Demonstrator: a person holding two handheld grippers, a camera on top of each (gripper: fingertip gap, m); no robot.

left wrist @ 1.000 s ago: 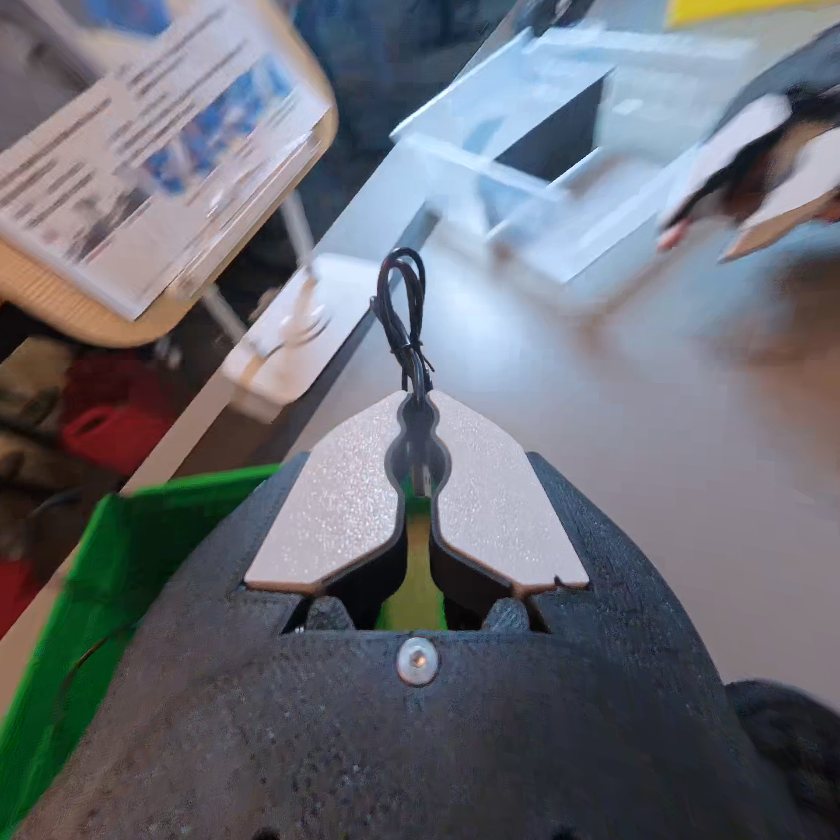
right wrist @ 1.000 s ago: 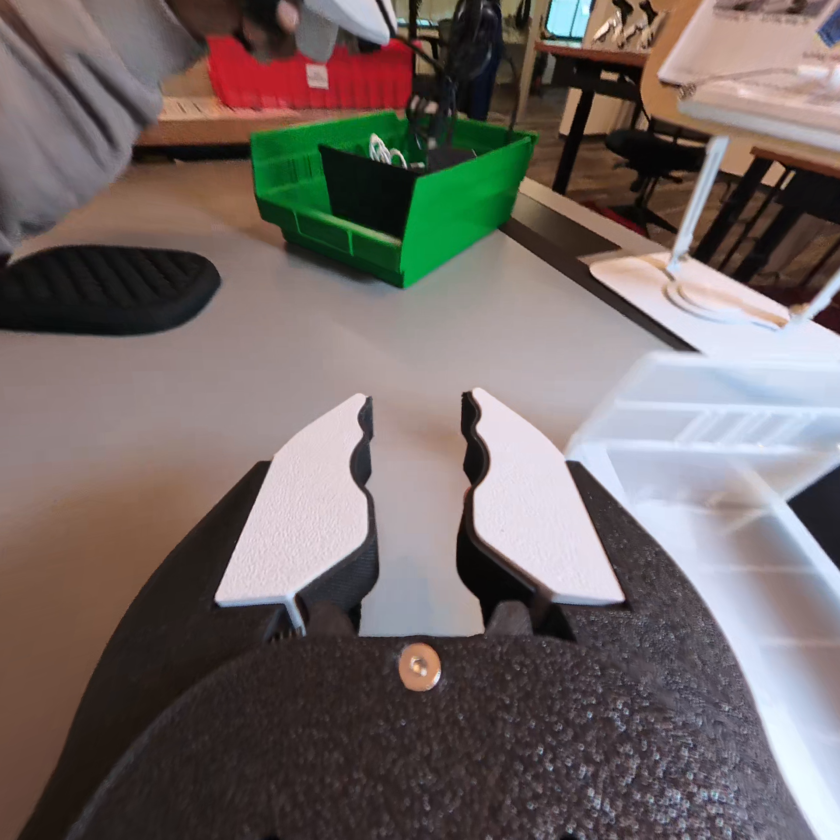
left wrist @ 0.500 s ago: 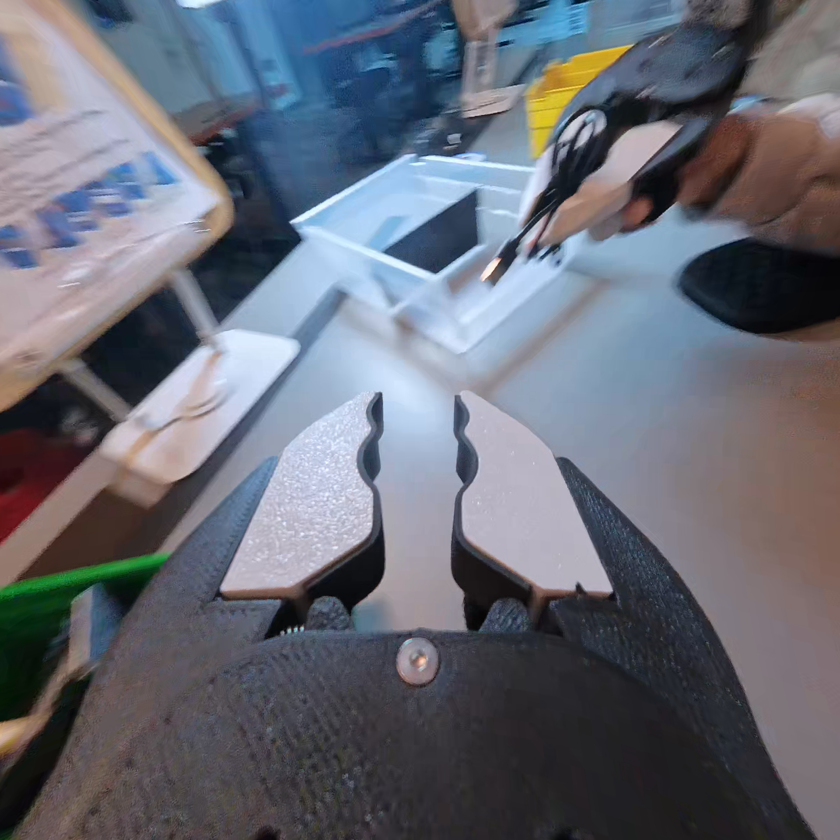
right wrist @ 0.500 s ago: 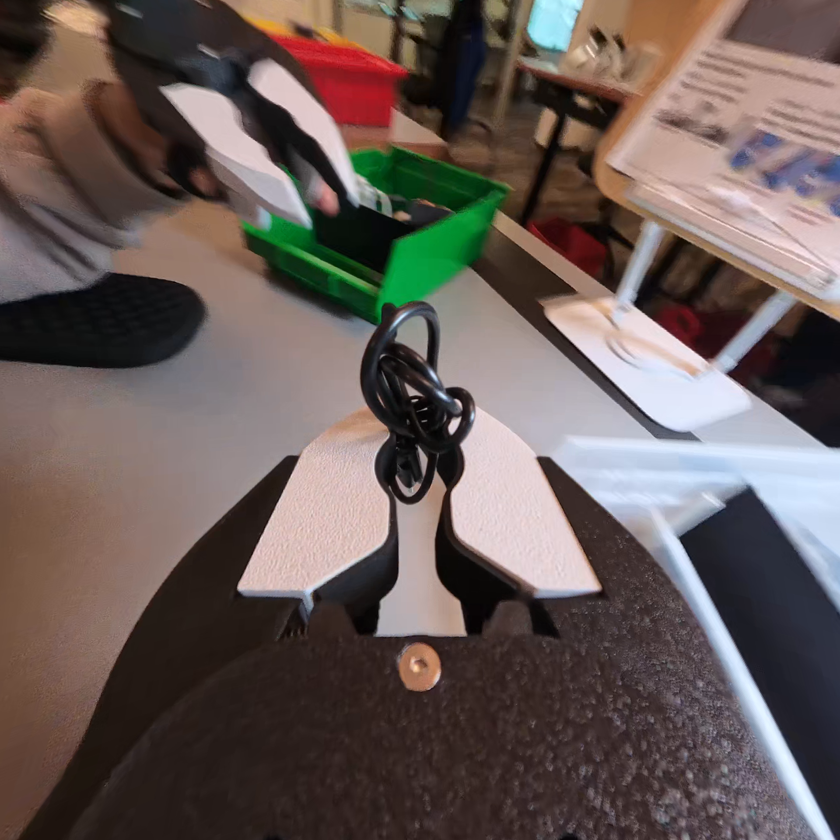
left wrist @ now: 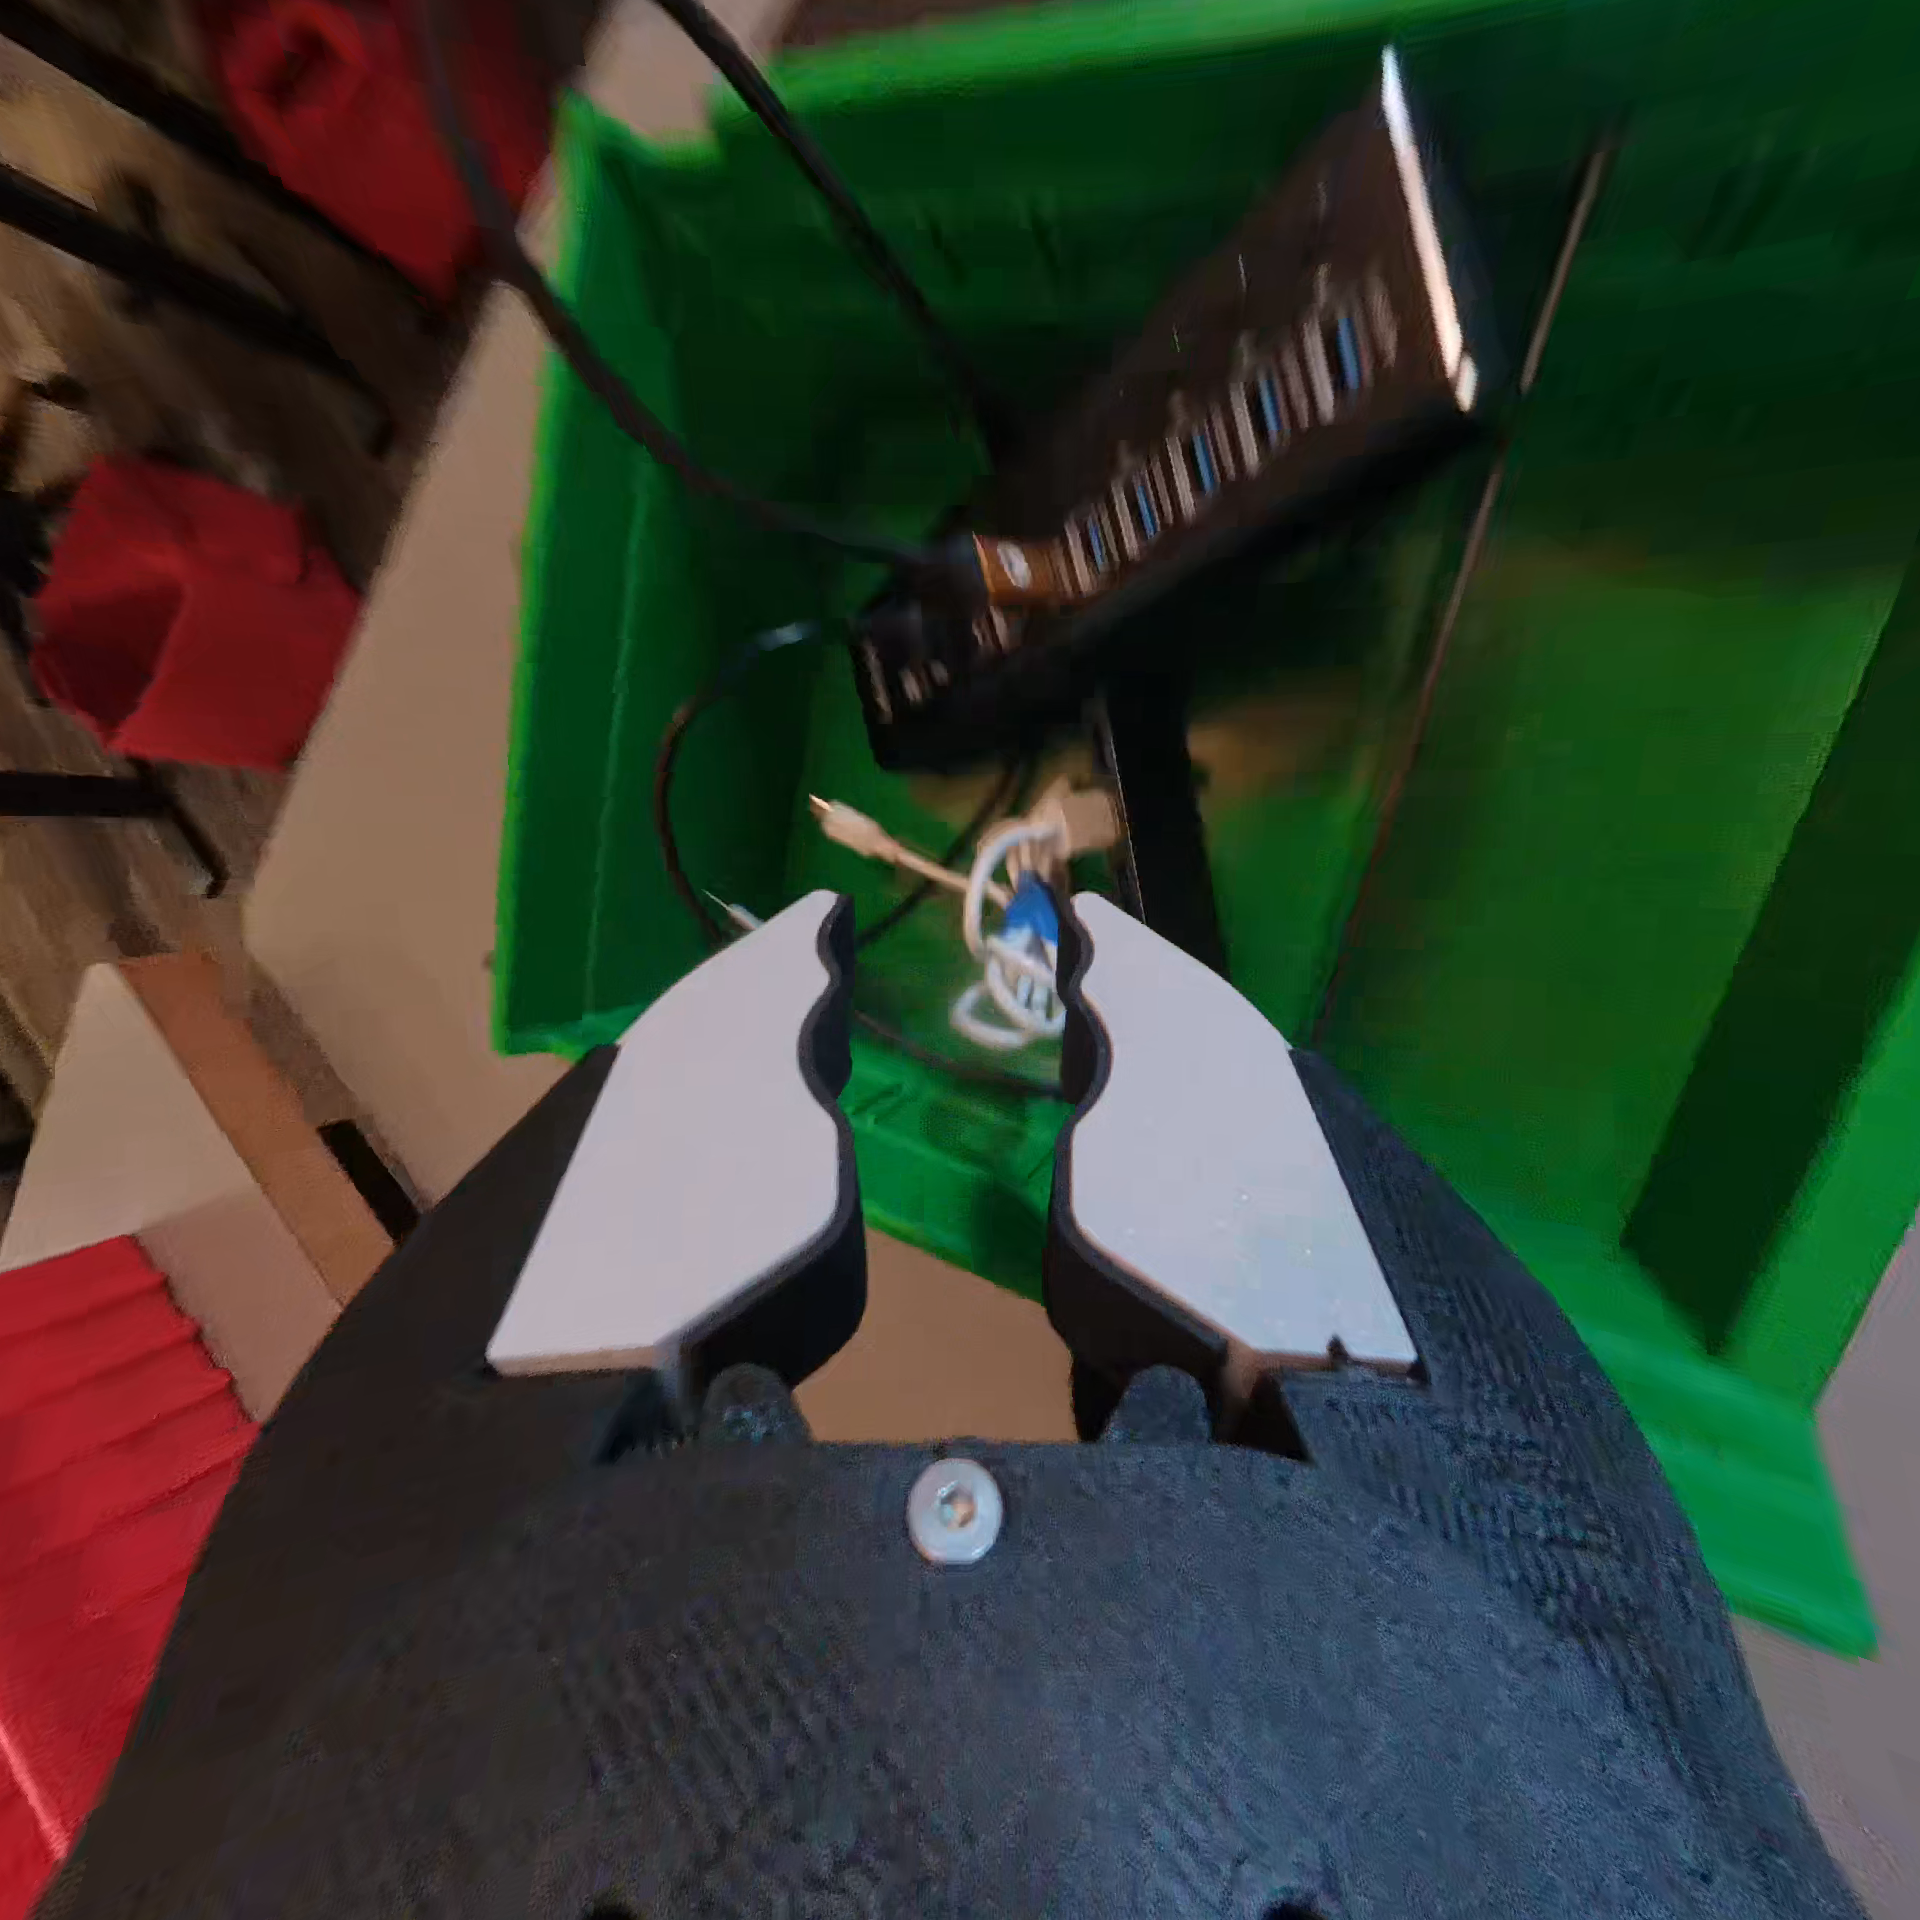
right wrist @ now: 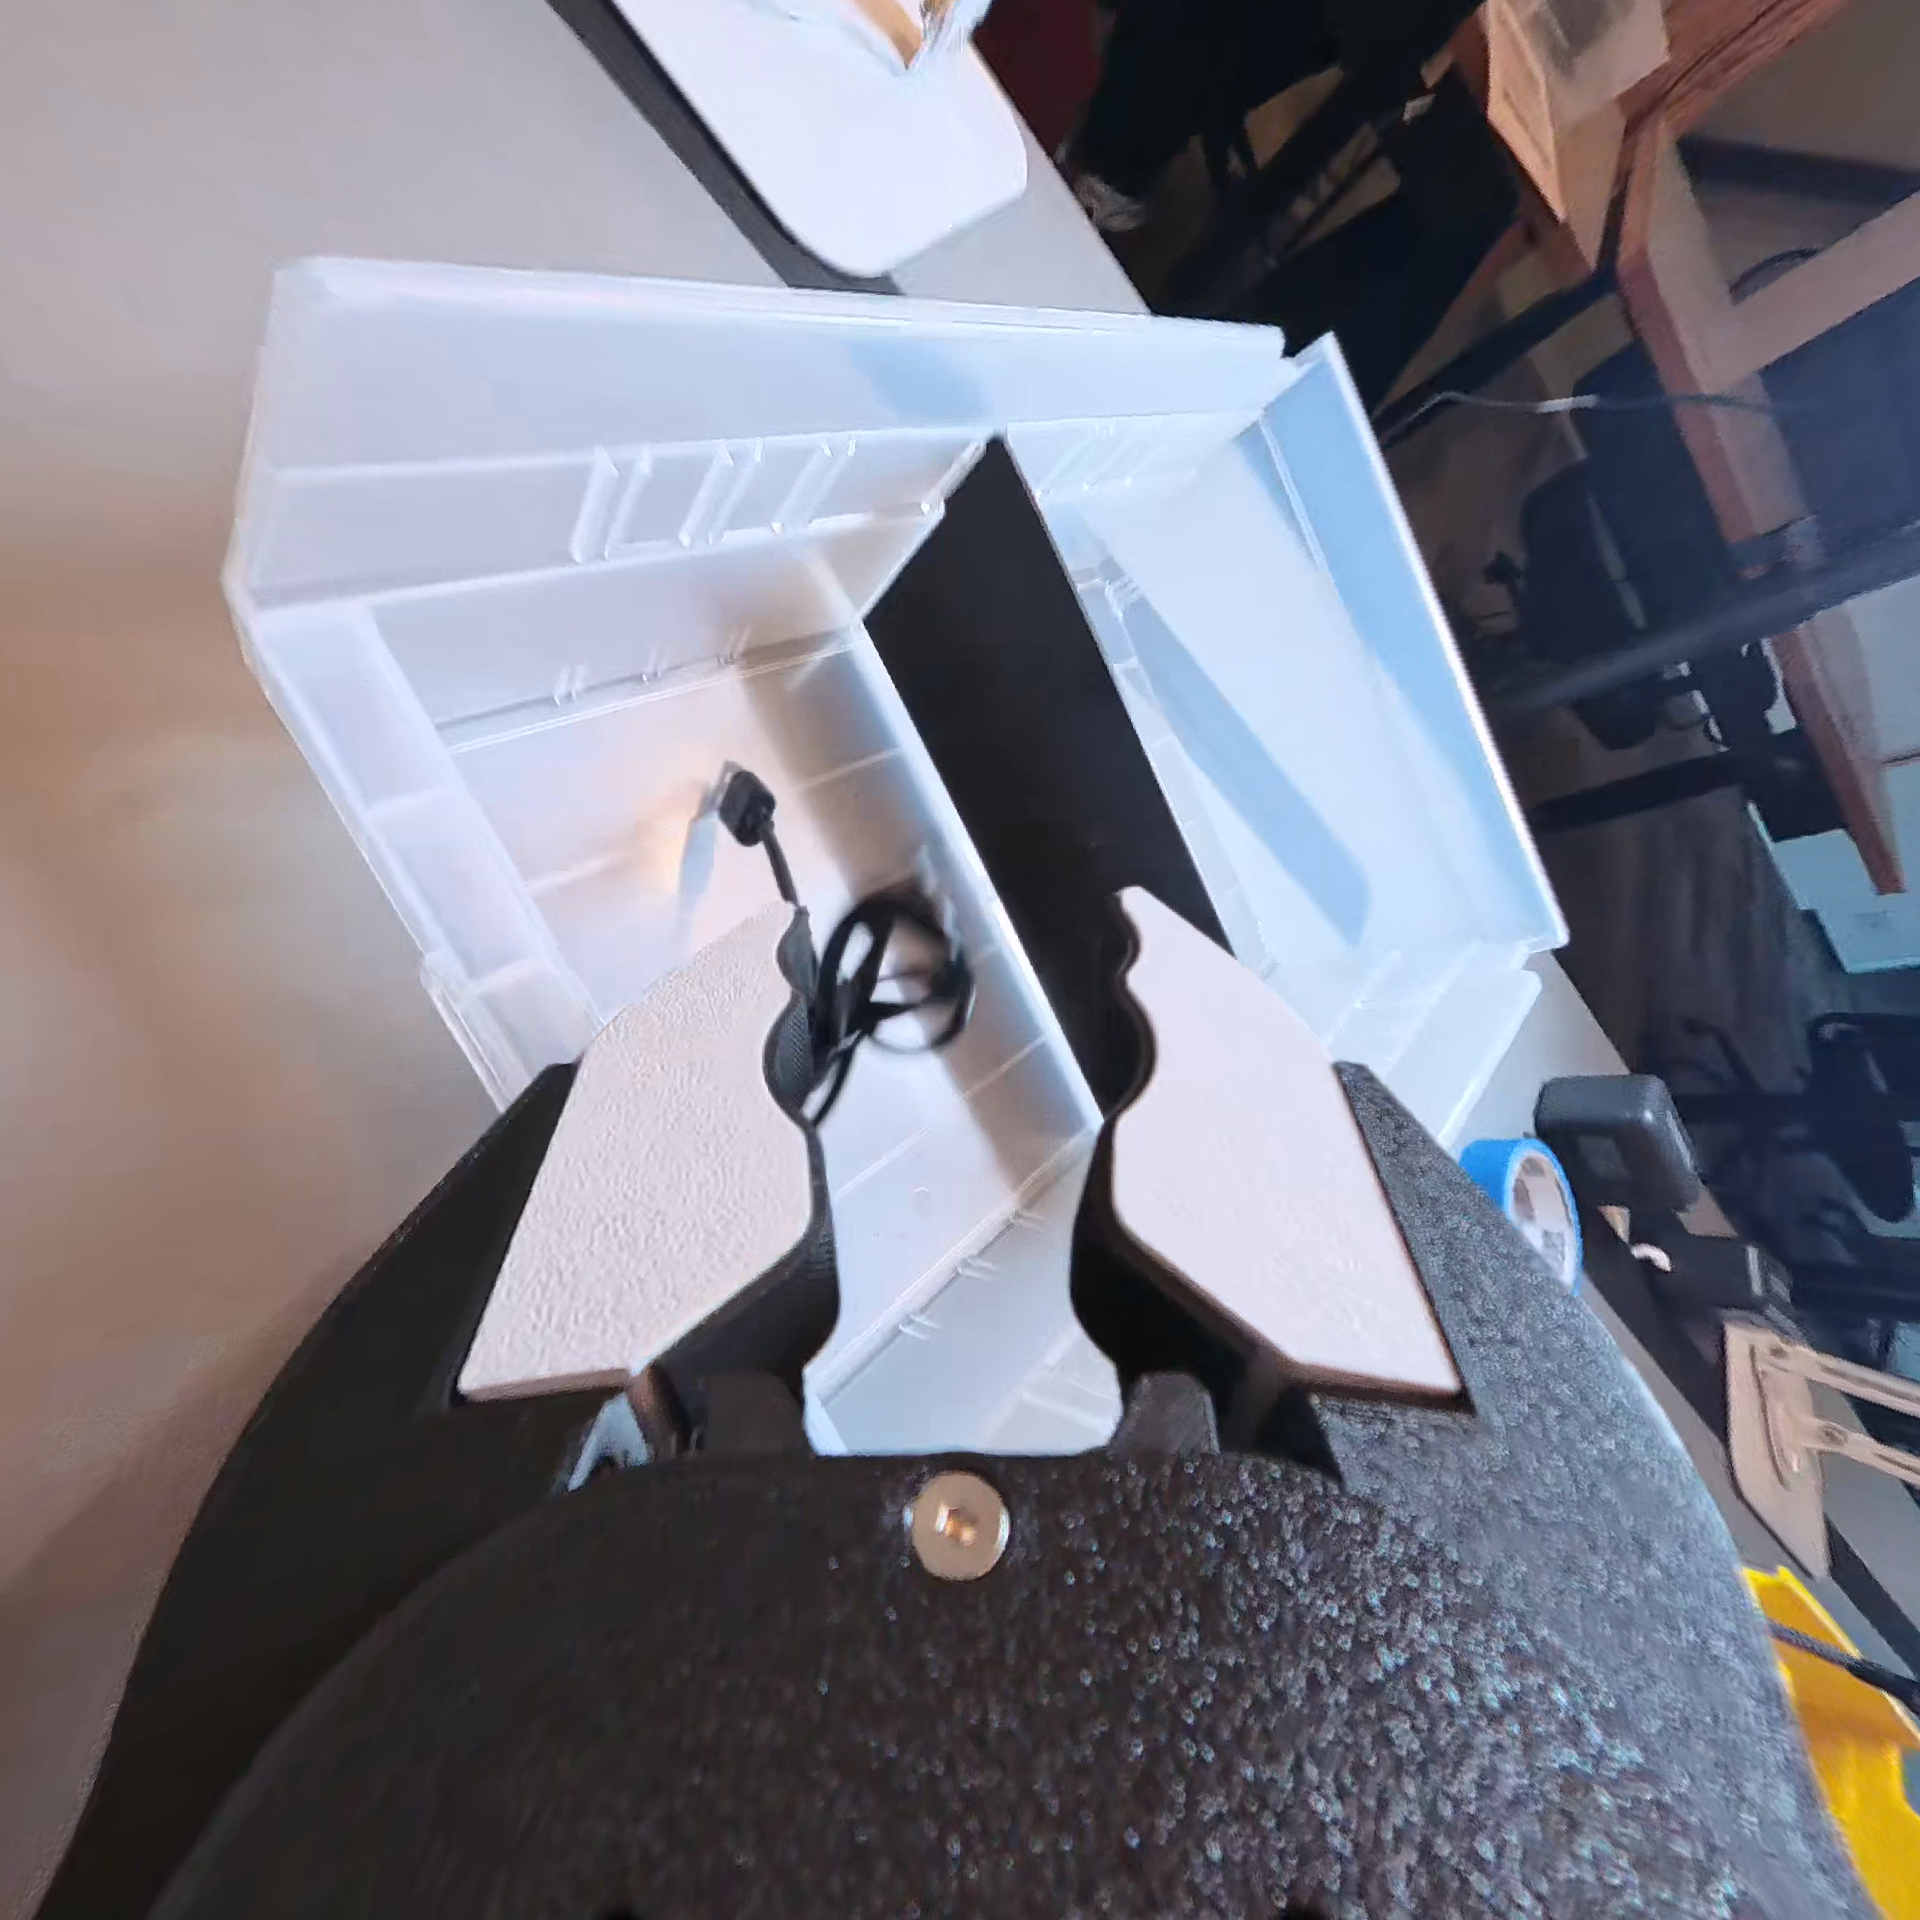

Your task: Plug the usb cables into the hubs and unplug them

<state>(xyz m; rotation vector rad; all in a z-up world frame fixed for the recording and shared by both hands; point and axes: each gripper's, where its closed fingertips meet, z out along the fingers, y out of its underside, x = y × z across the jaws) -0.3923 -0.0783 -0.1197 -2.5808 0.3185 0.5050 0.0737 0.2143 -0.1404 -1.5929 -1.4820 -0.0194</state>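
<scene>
The left claw (left wrist: pixel 954 935) stood open and empty over the green bin (left wrist: pixel 665 644); a white coiled cable (left wrist: pixel 1003 966) lay just past its tips, the black USB hub (left wrist: pixel 1226 457) at 1 o'clock. The right claw (right wrist: pixel 961 925) gaped wide over the clear bin (right wrist: pixel 623 499); a black cable (right wrist: pixel 862 977) hung against its left finger (right wrist: pixel 665 1164), ungripped.

The left camera looks down past its claw (left wrist: pixel 956 961) into the green bin (left wrist: pixel 1714 727), close up. The right camera looks down past its claw (right wrist: pixel 961 940) into the clear bin (right wrist: pixel 644 343). They share nothing.
</scene>
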